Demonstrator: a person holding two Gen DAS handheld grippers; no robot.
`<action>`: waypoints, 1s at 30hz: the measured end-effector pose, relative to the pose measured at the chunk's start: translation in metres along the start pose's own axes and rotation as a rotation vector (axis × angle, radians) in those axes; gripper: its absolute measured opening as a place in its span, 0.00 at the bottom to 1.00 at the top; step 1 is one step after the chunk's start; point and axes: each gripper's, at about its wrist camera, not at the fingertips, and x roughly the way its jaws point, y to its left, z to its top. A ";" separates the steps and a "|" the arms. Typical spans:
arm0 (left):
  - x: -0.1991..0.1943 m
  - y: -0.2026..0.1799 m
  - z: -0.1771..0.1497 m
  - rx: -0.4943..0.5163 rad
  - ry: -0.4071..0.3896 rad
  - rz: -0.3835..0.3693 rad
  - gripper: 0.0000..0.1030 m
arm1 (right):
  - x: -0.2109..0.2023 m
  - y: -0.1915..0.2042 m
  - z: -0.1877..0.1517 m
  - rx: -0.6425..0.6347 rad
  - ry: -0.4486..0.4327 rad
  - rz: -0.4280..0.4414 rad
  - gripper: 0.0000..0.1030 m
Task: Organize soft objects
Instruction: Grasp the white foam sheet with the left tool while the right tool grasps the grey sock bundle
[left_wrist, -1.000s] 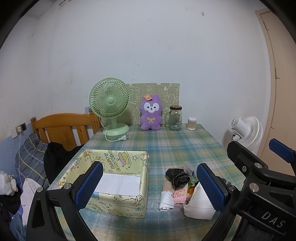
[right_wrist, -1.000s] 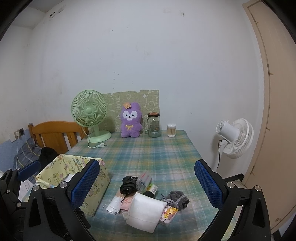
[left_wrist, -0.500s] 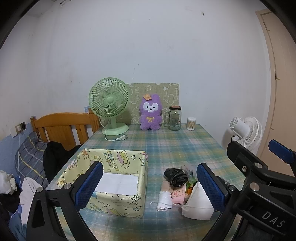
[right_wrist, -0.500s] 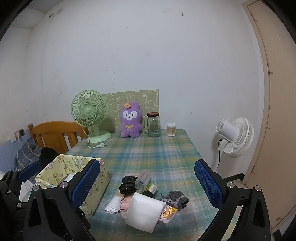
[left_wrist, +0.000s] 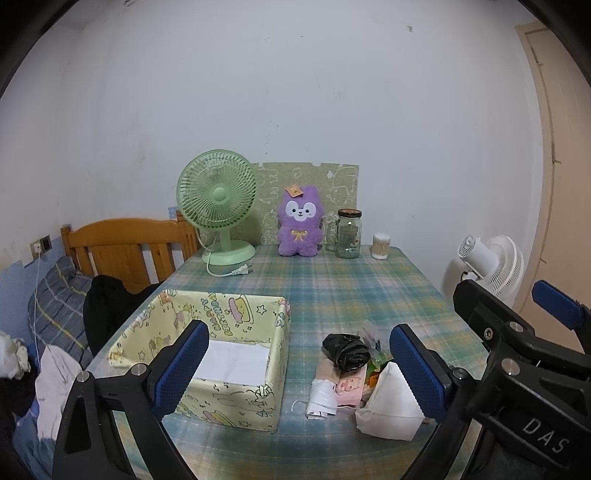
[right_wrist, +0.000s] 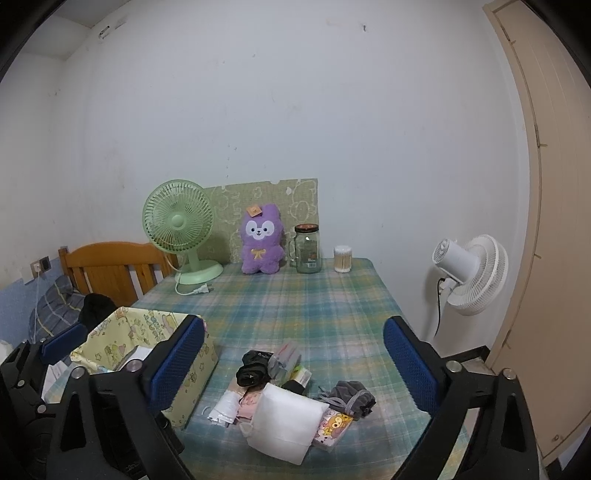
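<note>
A pile of soft items lies on the near part of the plaid table: a white folded packet, a black rolled cloth, a grey rolled cloth, a small white cloth and pink patterned pieces. The pile also shows in the left wrist view. A yellow cartoon-print fabric box stands left of the pile, with a white sheet on its floor. My left gripper is open and empty above the box and pile. My right gripper is open and empty above the pile.
At the table's back stand a green fan, a purple plush toy, a glass jar and a cotton swab tub. A wooden chair and a bed are at left. A white standing fan is right of the table.
Both views have shifted only slightly; the box and pile sit a touch lower and nearer. Nothing was taken hold of or moved.
</note>
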 end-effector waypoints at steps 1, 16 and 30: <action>0.000 -0.002 -0.001 0.000 0.000 -0.001 0.96 | 0.001 -0.001 -0.001 0.000 0.003 0.005 0.95; 0.030 -0.022 -0.030 -0.019 0.093 -0.064 0.95 | 0.022 -0.019 -0.030 0.012 0.058 0.021 0.95; 0.066 -0.047 -0.056 0.024 0.180 -0.106 0.94 | 0.055 -0.047 -0.061 0.049 0.156 0.008 0.95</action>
